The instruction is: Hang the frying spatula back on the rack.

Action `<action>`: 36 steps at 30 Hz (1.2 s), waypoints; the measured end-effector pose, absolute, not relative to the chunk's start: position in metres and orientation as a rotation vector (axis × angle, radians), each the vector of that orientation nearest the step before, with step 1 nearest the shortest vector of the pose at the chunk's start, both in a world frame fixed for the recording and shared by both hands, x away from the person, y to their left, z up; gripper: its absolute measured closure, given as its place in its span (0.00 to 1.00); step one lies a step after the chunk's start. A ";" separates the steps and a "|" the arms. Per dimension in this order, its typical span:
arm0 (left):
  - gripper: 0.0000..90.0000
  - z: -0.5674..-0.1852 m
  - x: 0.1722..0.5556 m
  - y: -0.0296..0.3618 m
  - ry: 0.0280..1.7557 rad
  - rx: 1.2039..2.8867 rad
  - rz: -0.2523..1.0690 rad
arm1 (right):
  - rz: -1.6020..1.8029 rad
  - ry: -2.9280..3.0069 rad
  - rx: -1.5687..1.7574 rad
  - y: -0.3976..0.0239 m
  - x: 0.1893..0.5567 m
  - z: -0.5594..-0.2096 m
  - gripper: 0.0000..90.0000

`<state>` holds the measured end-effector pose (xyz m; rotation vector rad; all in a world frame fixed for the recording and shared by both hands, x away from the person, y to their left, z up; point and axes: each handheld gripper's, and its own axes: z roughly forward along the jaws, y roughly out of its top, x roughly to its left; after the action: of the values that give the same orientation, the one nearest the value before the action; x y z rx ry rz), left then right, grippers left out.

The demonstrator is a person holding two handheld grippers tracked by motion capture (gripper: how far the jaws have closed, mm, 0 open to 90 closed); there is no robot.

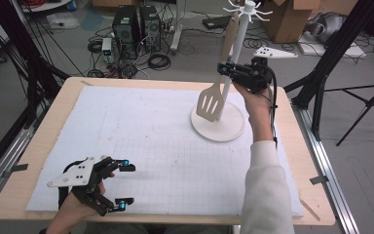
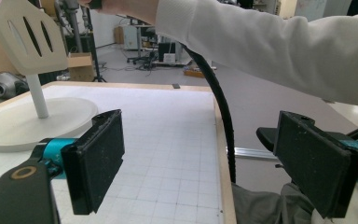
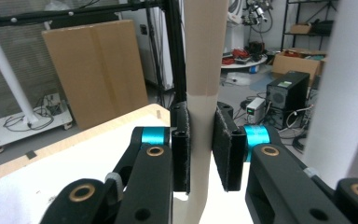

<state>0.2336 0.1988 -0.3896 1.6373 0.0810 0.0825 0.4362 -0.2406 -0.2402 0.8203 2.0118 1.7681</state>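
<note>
1. The right gripper (image 1: 226,69) is clenched on the handle of the slotted spatula (image 1: 211,101); in the right gripper view the two black pads (image 3: 182,149) press on both sides of the beige handle (image 3: 204,88).
2. The spatula hangs almost upright just beside the white pole of the utensil stand (image 1: 217,124); its slotted blade is low, above the round base of the stand, and I cannot tell if it touches the base; its handle rises along the pole toward the hooks at the top.
3. The stand is on the white foam mat (image 1: 141,141), at the far right part of it.
4. The left gripper (image 1: 125,185) is released, its jaws stand wide apart with nothing between them; it rests low over the near left corner of the mat, well apart from the stand.
5. In the left gripper view the spatula blade (image 2: 28,37) shows above the stand base (image 2: 28,123); the person's white sleeve (image 2: 284,42) crosses above the mat.
</note>
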 end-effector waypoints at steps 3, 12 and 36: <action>0.19 -0.390 0.234 0.199 0.081 1.636 0.082 | 1.746 2.003 0.840 -0.242 0.437 -0.241 0.87; 0.19 -0.390 0.235 0.204 0.091 1.623 0.097 | 1.712 1.966 0.848 -0.244 0.434 -0.243 0.73; 0.18 -0.389 0.256 0.217 0.181 1.601 0.150 | 1.676 1.951 0.713 -0.266 0.325 -0.319 0.34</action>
<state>0.2559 0.2175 -0.3894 1.6012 0.1815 0.1495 0.3253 -0.2658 -0.3195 0.7125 1.9510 1.6764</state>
